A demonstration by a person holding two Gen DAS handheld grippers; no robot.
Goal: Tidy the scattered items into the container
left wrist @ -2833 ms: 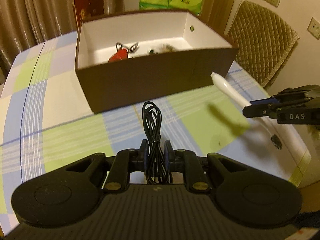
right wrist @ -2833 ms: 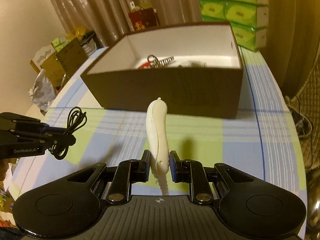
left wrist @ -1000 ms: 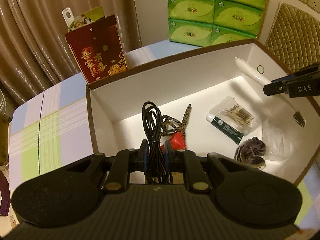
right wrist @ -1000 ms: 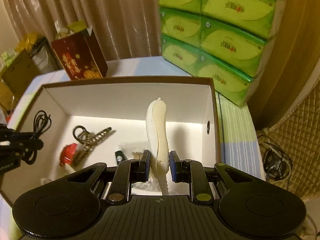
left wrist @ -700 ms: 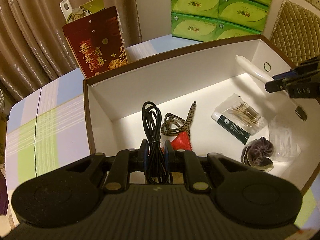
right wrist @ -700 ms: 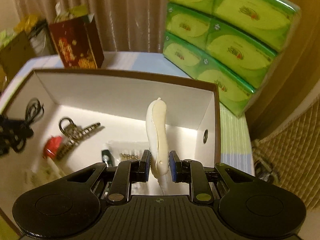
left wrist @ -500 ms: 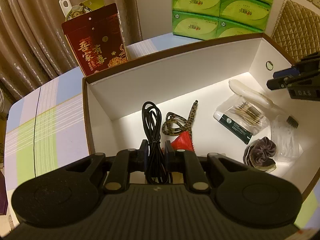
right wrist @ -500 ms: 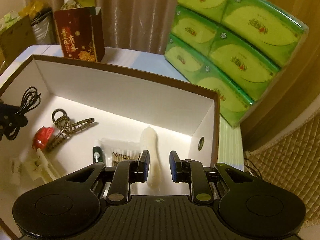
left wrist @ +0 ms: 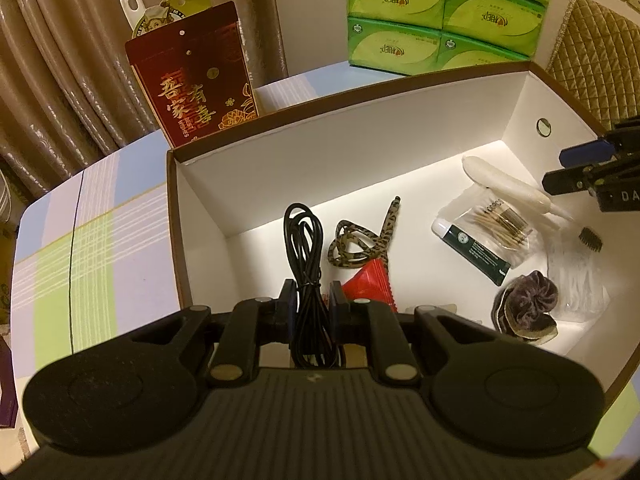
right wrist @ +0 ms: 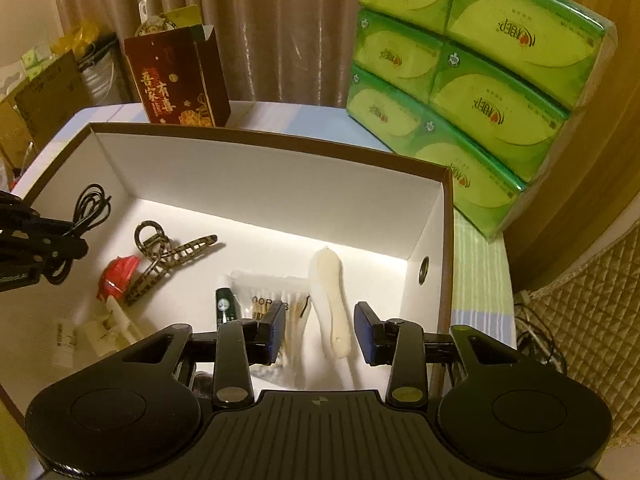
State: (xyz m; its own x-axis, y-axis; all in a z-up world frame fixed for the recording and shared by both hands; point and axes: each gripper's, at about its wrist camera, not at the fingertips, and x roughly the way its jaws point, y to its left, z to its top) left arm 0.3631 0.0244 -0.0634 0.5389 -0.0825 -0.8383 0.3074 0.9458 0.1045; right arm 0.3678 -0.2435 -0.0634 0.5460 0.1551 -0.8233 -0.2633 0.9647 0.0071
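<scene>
While hanging over the left end of the box point(left wrist: 360, 136), left gripper point(left wrist: 310, 304) clamped on the coiled black cable point(left wrist: 304, 248), loop pointing forward along the fingers, long axis in line with them, tail dropping below the pads. Directly beneath and ahead: bare white floor at the left wall, with the leopard-print clip point(left wrist: 368, 236) and red packet point(left wrist: 370, 284) just to the right of the cable. Nearest arm for this drop plainly the left, already above its spot; judged next: parting the pads and letting the cable fall straight down, with no sideways travel called for. Over at the right end, right gripper point(right wrist: 320, 330) with jaws opening, pads apart and touching nothing; the white brush point(right wrist: 332, 308) lying on the box floor between and below them, handle lengthwise along the fingers, beside the bag of cotton swabs point(right wrist: 276, 300) and the green tube point(right wrist: 224, 304), near the right wall with its round hole point(right wrist: 424, 270). Dark scrunchie point(left wrist: 528, 300) and clear wrapper point(left wrist: 576, 276) at the near right corner. Likely snag: cable catching on a pad, or landing across the clip. 1 item in a grip, 1 just let go.
</scene>
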